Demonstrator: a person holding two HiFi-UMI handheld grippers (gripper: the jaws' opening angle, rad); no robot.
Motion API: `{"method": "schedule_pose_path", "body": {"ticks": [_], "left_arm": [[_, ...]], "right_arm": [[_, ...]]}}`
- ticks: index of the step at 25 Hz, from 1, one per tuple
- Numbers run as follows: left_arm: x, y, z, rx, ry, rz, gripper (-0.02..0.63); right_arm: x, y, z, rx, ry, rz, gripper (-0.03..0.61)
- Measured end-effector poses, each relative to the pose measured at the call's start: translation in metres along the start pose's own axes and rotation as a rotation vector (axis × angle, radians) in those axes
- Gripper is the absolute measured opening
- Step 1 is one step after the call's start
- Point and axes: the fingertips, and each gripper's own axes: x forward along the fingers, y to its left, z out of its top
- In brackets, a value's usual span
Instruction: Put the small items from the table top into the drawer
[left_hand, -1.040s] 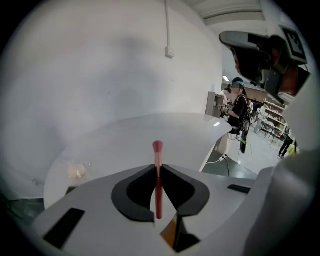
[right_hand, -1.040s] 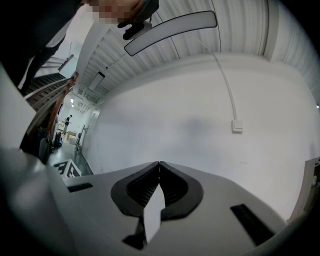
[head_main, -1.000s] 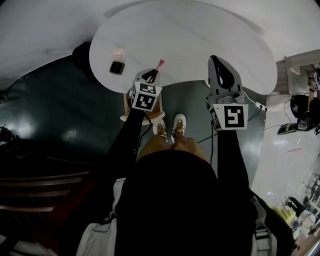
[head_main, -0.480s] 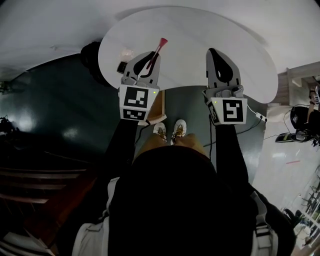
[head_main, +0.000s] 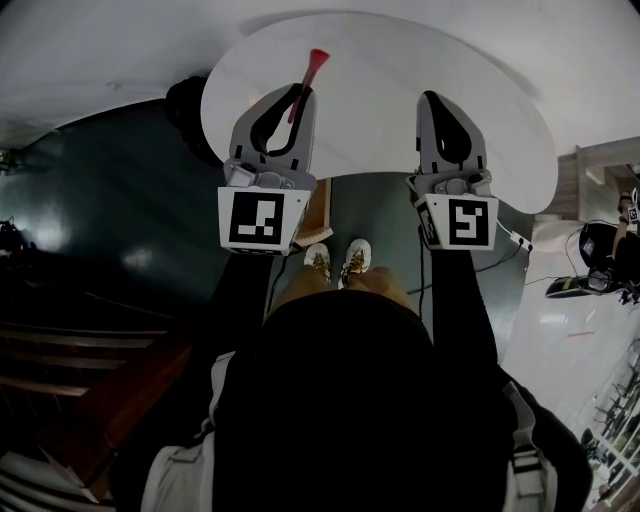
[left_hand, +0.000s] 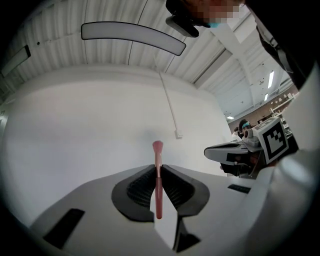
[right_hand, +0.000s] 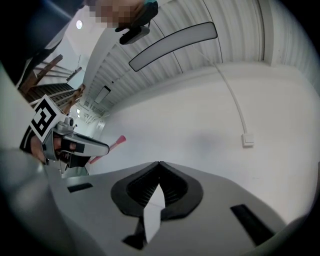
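Note:
My left gripper (head_main: 298, 95) is shut on a thin pink stick with a wider red tip (head_main: 316, 60), held up in front of the white round table (head_main: 380, 80). In the left gripper view the stick (left_hand: 158, 175) stands upright between the closed jaws of the left gripper (left_hand: 158, 167), its tip (left_hand: 157, 146) against a white wall. My right gripper (head_main: 431, 98) is level with it at the right, jaws together and empty. The right gripper view shows the same gripper (right_hand: 159, 163) closed on nothing, with the left gripper (right_hand: 80, 145) and the stick (right_hand: 116, 143) off to its left.
A wooden drawer edge (head_main: 318, 205) shows under the table's near rim, above the person's shoes (head_main: 340, 258). Dark floor lies left, pale floor with cables (head_main: 520, 240) right. Both gripper views face a white wall with a cable duct (left_hand: 170, 105) and a ceiling lamp (left_hand: 132, 35).
My left gripper has risen and come nearer with the stick, from the table's near edge to over the table. The small black item on the table is now hidden behind it. The right gripper barely moved.

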Motion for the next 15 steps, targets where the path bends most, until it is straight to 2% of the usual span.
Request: {"method": "schedule_pose_path", "body": {"ticks": [8, 15], "left_arm": [[-0.007, 0.006, -0.001, 0.017, 0.029, 0.100, 0.052], [-0.062, 0.040, -0.011, 0.029, 0.079, 0.263, 0.052]], "right_arm": [[0.017, 0.011, -0.004, 0.035, -0.031, 0.126, 0.026], [0.031, 0.078, 0.000, 0.084, -0.080, 0.328, 0.026]]}}
